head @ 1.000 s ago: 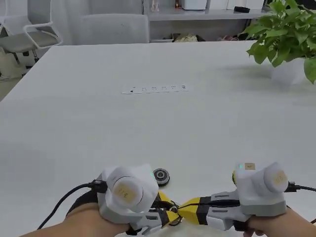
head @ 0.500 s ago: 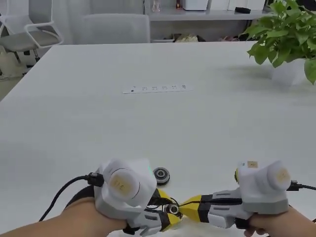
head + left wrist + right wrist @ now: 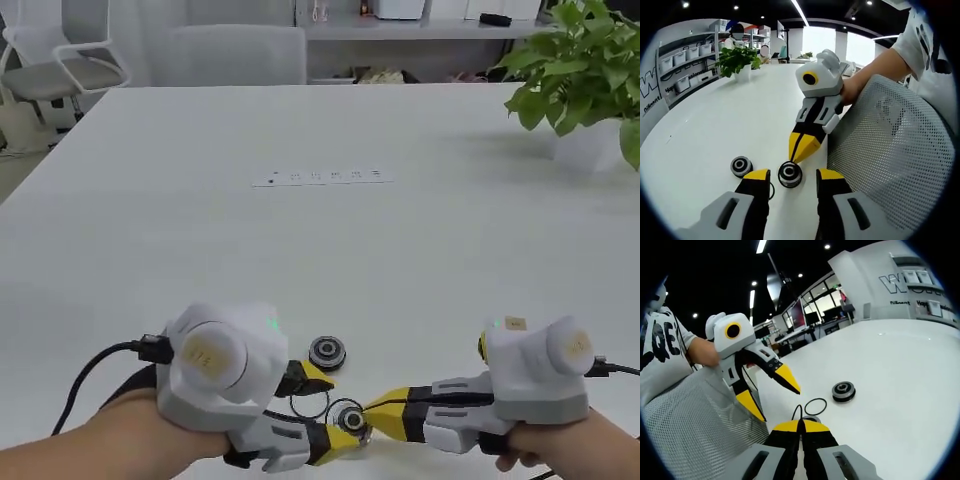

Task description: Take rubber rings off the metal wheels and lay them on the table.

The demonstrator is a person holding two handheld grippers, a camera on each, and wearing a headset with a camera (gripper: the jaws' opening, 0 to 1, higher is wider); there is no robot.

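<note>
A small metal wheel (image 3: 349,418) lies near the table's front edge, and the same wheel (image 3: 789,174) sits between the spread jaws of my left gripper (image 3: 793,176), which is open (image 3: 322,410). My right gripper (image 3: 372,412) comes in from the right with its tips against this wheel. It is shut (image 3: 800,426), and a thin black arc of rubber ring (image 3: 796,412) rises from its closed tips. A loose rubber ring (image 3: 815,406) lies flat on the table (image 3: 305,405). A second wheel (image 3: 327,352) rests just beyond (image 3: 842,390).
A white power strip (image 3: 318,177) lies mid-table. A potted plant (image 3: 575,70) stands at the far right. Chairs (image 3: 60,70) are at the far left beyond the table. A mesh chair back (image 3: 890,150) is close behind the grippers.
My left gripper has drawn back to the left and its jaws have spread open. A loose black ring now lies on the table beside the wheel. The right gripper stays at the wheel.
</note>
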